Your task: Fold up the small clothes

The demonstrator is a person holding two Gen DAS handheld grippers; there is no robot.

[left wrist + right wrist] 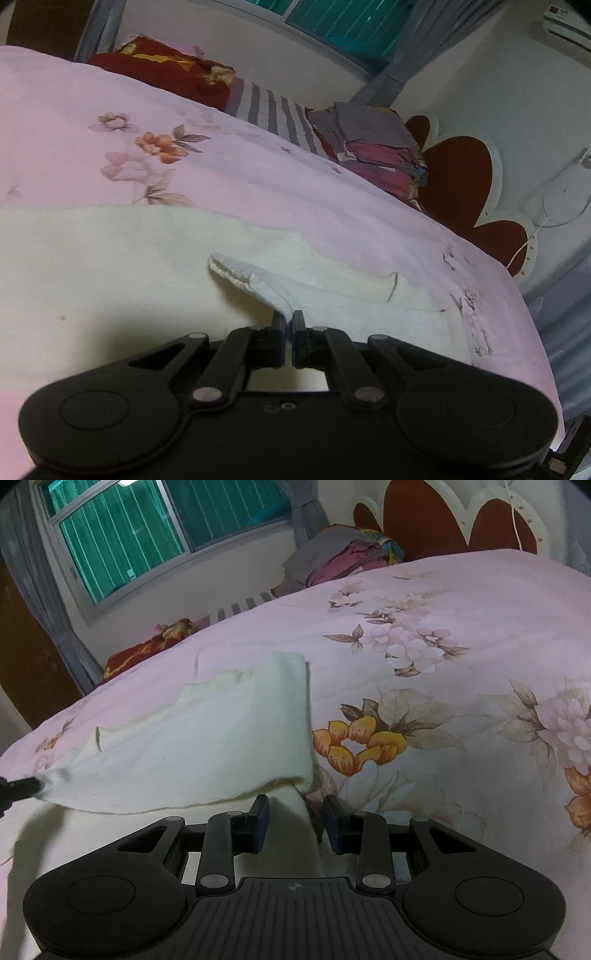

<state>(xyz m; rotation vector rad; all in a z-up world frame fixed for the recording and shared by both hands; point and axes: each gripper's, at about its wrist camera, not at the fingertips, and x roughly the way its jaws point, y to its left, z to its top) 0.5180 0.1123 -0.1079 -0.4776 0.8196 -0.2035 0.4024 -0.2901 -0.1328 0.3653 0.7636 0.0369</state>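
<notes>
Pink floral bedspread (443,609) is covered near-left by a cream garment (207,746). Its ribbed edge is pinched by the closed left gripper (289,317); only the right view shows the right gripper (295,805) spread around a corner.

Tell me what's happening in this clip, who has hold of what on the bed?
A person with two handheld grippers is folding a cream-white garment on a pink floral bedspread. The left gripper is shut on a ribbed edge of the garment, lifting it off the bed. The right gripper is open, its fingers on either side of another part of the cloth but not clamped. Part of the garment already lies doubled over itself.
</notes>
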